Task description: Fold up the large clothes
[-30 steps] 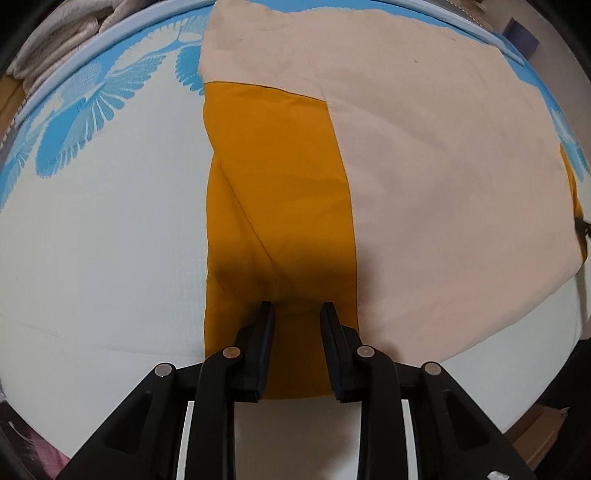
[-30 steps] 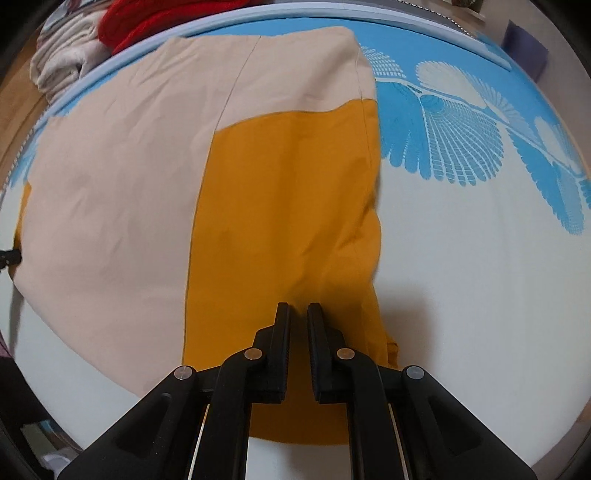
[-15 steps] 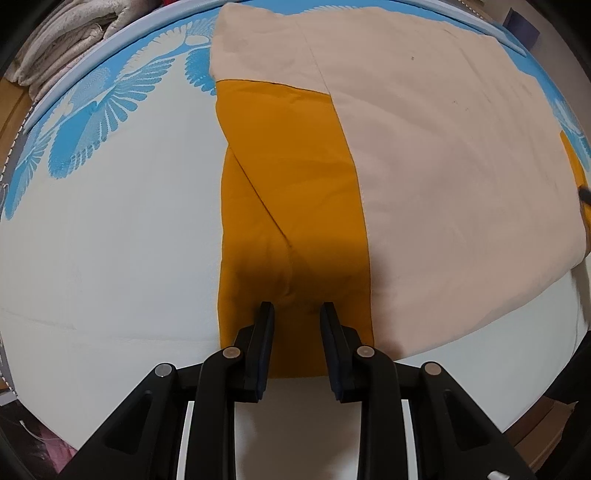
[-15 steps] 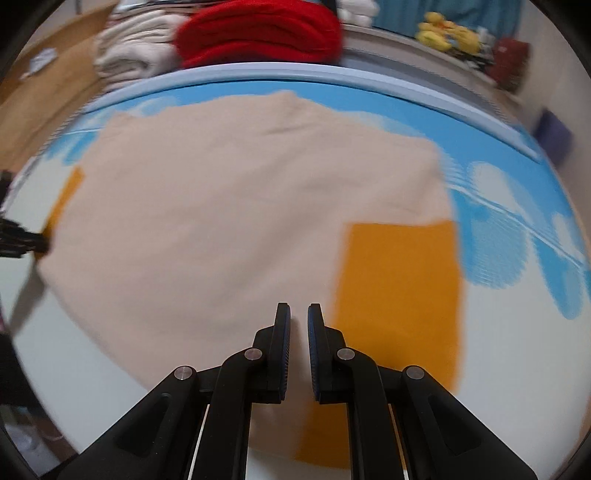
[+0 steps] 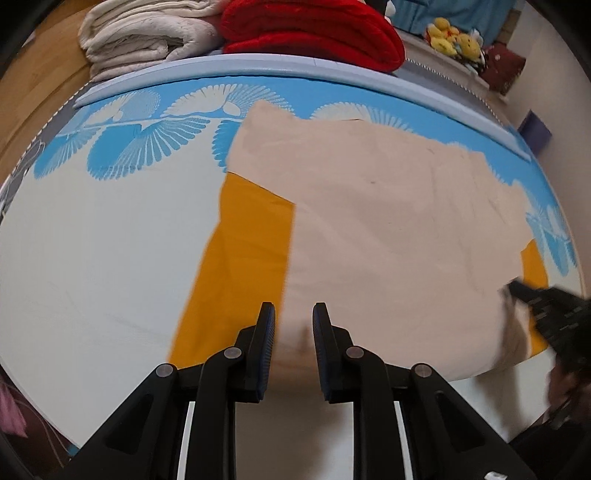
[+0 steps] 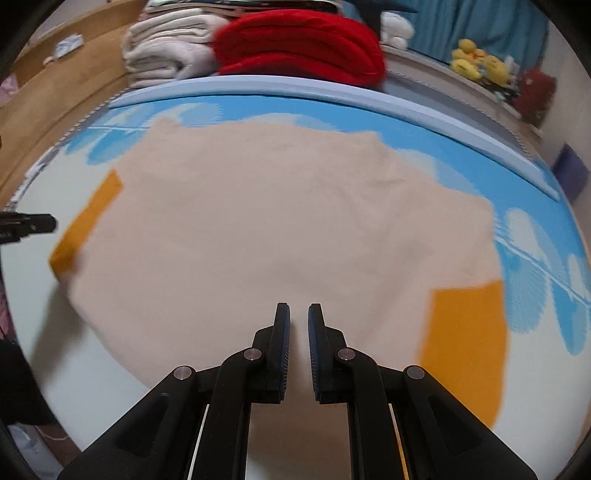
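I see a pile of white blankets (image 5: 147,33) at the upper left of my left camera's picture, past the far edge of the bed (image 5: 74,277). Next to it, more to the right, is a big red blanket (image 5: 314,33). Further right are small yellow toys (image 5: 452,38), and a purple box (image 5: 535,129) sits at the far right. None of them touch the cloth.

My left camera shows a long orange strip (image 5: 240,258) on the left side of the beige garment (image 5: 388,240). It also shows my right gripper (image 5: 532,299) as a dark blur at the right edge, by a small orange corner. My right camera shows the orange in two spots, one at the left and a bigger one at the lower right. It shows my left gripper (image 6: 33,225) as a dark bar at the far left edge. It also shows a blue curtain (image 6: 480,22) at the top right.

The garment lies flat across the middle of the bed in both pictures. My left gripper (image 5: 293,314) is above its near edge, where orange meets beige. Its jaws are closing with nothing between them. My right gripper (image 6: 298,314) is above the beige part near its near edge. Its jaws are almost together, with a thin gap and nothing in it.
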The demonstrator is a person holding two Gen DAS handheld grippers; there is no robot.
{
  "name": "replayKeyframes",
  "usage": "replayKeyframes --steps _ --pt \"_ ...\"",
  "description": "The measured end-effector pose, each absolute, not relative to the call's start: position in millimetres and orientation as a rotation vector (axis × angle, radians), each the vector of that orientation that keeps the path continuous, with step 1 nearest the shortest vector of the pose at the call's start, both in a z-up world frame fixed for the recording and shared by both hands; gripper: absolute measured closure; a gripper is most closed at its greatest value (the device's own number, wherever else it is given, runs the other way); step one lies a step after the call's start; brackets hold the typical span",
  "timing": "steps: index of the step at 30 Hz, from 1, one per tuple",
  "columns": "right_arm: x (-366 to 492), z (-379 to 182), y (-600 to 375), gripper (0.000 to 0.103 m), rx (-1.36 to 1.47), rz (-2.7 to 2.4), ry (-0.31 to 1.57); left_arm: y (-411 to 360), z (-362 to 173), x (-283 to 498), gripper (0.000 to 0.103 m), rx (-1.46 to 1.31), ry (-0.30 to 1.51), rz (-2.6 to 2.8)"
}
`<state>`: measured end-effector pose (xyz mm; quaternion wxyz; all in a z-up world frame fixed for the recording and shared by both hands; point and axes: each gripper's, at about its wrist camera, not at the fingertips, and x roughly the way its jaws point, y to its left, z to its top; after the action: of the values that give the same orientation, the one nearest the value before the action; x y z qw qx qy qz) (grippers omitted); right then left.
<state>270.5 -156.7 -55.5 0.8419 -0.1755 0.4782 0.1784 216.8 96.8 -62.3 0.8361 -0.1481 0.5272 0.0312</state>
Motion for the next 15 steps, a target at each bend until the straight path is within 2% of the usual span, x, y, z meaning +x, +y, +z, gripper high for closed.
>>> replayKeyframes --steps 6,15 --pt "278.4 -121.3 -115.9 0.092 -0.544 0.314 1.192 92.6 -64.4 206.6 0.084 -0.421 1.096 0.058" --pt "279.1 -117.8 -110.0 0.092 -0.517 0.308 1.211 114.1 -112.7 194.7 0.080 -0.584 1.232 0.050"
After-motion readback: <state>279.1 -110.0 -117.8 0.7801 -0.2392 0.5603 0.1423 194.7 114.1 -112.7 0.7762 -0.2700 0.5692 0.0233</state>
